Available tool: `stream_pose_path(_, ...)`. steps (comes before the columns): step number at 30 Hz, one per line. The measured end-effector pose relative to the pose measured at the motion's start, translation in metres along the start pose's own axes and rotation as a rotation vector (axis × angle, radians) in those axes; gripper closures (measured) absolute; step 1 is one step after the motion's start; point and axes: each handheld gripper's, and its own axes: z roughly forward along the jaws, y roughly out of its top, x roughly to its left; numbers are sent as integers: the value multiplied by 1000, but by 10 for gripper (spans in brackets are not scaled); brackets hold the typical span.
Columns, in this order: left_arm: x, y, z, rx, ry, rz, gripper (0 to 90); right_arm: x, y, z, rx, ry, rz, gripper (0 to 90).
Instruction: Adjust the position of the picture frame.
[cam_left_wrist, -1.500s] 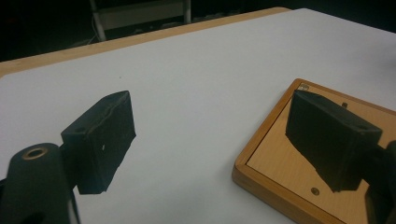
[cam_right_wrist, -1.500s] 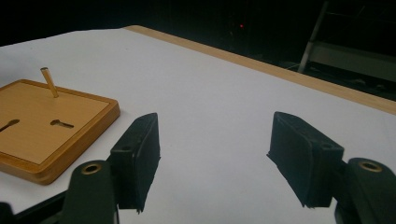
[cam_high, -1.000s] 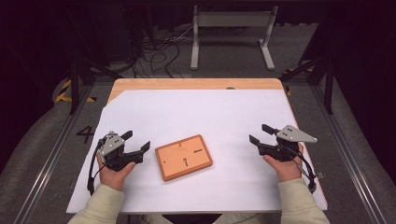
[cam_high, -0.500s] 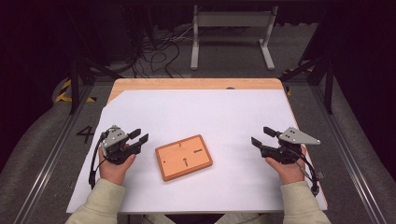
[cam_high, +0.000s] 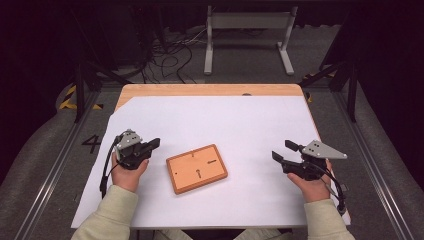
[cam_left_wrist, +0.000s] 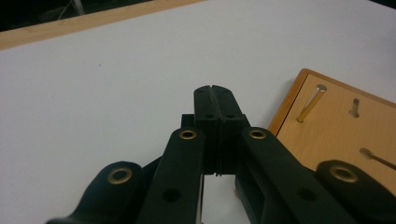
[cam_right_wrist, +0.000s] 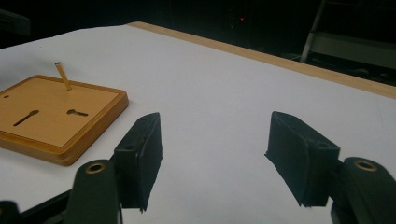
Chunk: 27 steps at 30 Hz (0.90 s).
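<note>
The left gripper (cam_high: 153, 144) has just been closing and now has its jaws pressed together on nothing, near the left edge of the wooden board (cam_high: 196, 168). The right gripper (cam_high: 282, 152) hangs well to the board's right, jaws apart and empty. The board lies mid-table on the white sheet (cam_high: 240, 120), untouched (one thin pin (cam_right_wrist: 62, 75) stands in it), so the work looks barely begun.

The wooden board (cam_left_wrist: 338, 123) is cut off by the right edge in the left gripper view, its near part hidden behind the left gripper's (cam_left_wrist: 215, 100) linkage. In the right gripper view, the left edge crops the board's (cam_right_wrist: 56, 119) far end. From the high view, the slots and the peg on the board (cam_high: 196, 168) are too small to make out. Both sleeves leave the bottom edge.
</note>
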Motion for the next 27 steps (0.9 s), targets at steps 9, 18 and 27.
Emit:
stream_pose_path(9,3,-2,28,115,-14,11,900,5,-2,-7,6,9,2,359)
stream_pose_path(18,6,-10,47,229,-47,-12,900,9,-4,-9,19,27,-4,359)
stream_pose_path(27,0,-13,55,297,-135,3,900,12,-3,-7,23,50,-7,359)
